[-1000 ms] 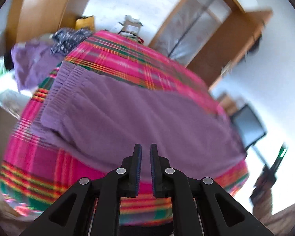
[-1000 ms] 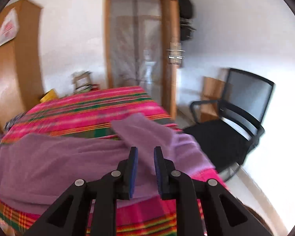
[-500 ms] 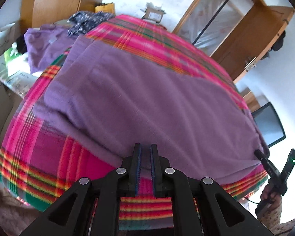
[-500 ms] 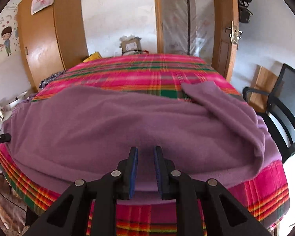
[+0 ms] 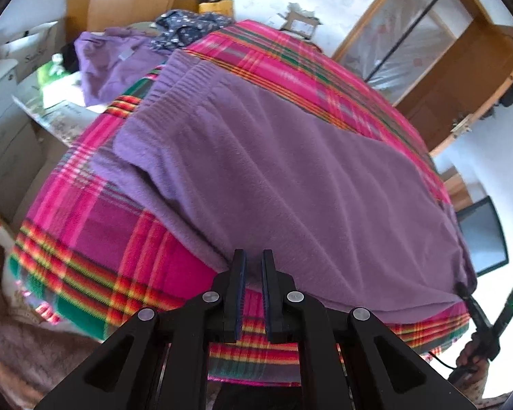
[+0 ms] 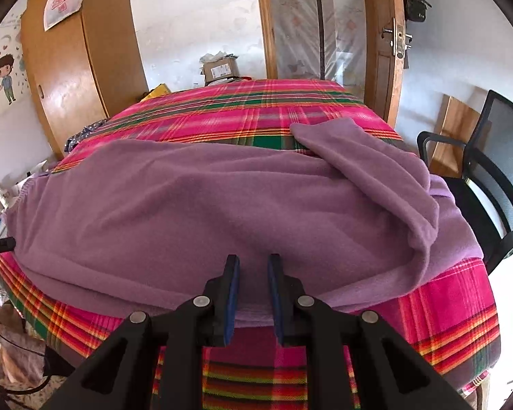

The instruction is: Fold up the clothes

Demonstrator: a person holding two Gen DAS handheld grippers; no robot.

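Sweater (image 6: pixel 188 212) far sleeve hidden; left gripper (image 5: pixel 253 263) fingers clenched, right gripper (image 6: pixel 253 266) unclear.

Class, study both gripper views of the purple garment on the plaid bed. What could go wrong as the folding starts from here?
1. The purple garment has a sleeve lying bunched across it; folding now may trap that lump inside.
2. Its near edge lies close to the side of the bed, so a tug could slide it off.
3. The left gripper and the right gripper show narrow gaps and may pinch the plaid cover along with the hem.
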